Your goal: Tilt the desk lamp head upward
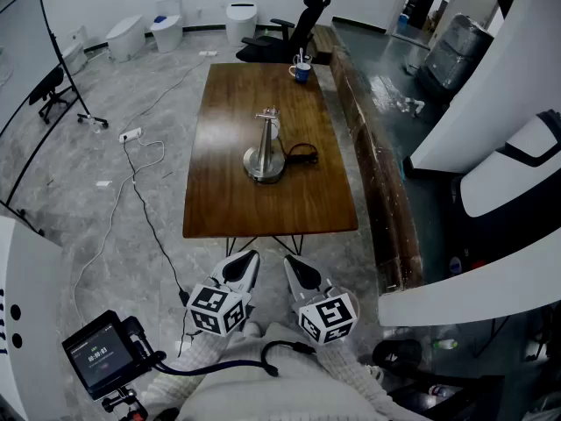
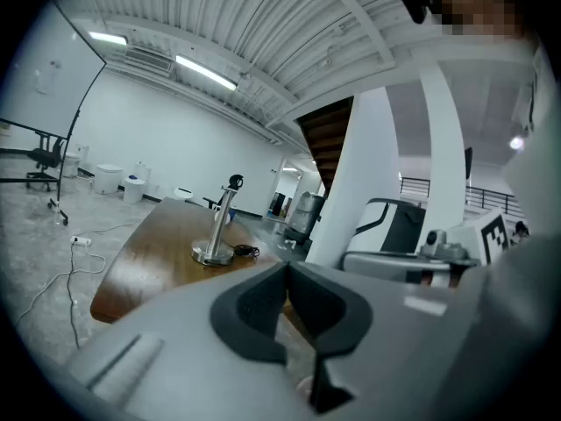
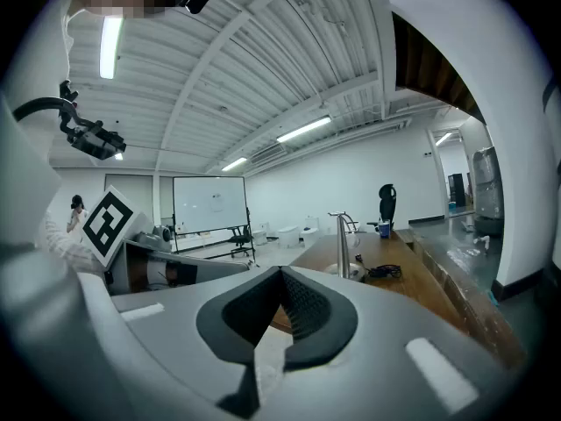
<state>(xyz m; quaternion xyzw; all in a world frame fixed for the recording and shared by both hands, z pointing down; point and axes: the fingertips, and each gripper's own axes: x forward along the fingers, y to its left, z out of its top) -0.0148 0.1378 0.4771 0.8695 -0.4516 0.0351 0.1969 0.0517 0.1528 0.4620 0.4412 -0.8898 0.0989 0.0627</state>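
Observation:
A silver desk lamp (image 1: 266,147) with a round base and an upright stem stands in the middle of a long wooden table (image 1: 228,196); it also shows as the lamp (image 2: 216,233) and the lamp (image 3: 343,246) in the two gripper views. Its black cord (image 1: 301,154) lies coiled to the right of the base. My left gripper (image 1: 248,264) and right gripper (image 1: 294,267) hang side by side short of the table's near edge, well away from the lamp. Both are shut with nothing between the jaws.
A blue cup (image 1: 301,71) stands at the table's far end, with a black office chair (image 1: 289,32) behind it. A whiteboard on a stand (image 1: 35,95) is at the left, and cables (image 1: 140,191) trail over the floor. A long bench (image 1: 372,160) runs along the table's right side.

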